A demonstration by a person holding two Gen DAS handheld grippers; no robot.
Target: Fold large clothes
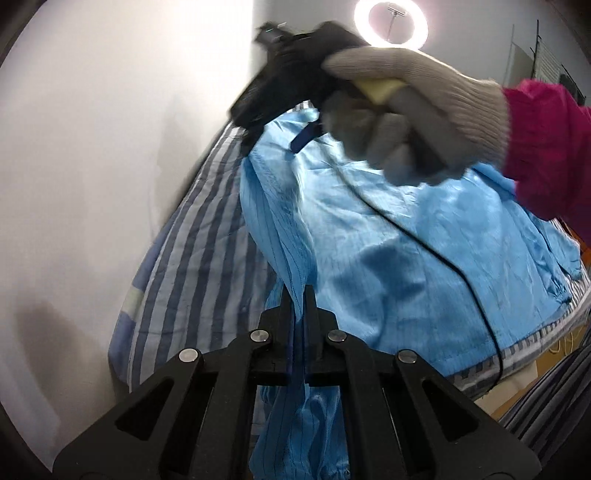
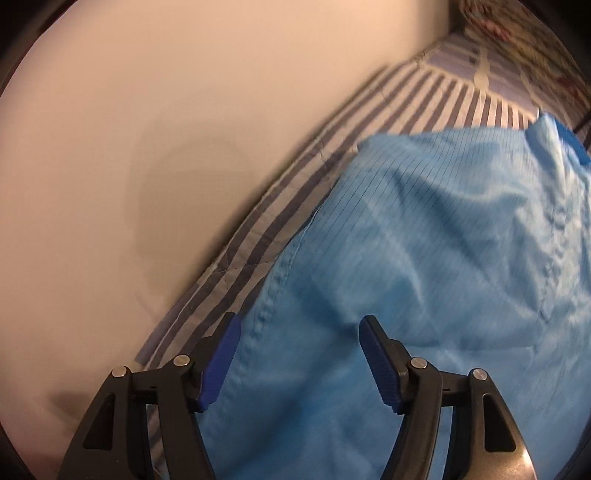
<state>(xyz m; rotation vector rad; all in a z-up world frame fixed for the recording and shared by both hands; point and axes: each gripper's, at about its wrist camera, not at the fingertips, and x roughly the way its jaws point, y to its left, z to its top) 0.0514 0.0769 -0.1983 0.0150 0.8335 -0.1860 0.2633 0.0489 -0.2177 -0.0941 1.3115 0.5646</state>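
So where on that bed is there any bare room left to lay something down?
Only a narrow band of striped sheet shows bare, between the pale wall and the edge of the blue garment. The rest is crowded: the garment spreads across the bed, with a gloved hand and a black cable above it.

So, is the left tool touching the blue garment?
Touching. The left wrist view shows the left tool shut, with a fold of the blue garment pinched between its fingers.

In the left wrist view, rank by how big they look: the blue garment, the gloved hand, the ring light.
1. blue garment
2. gloved hand, though it sits nearer the camera, so its true size is unsure
3. ring light
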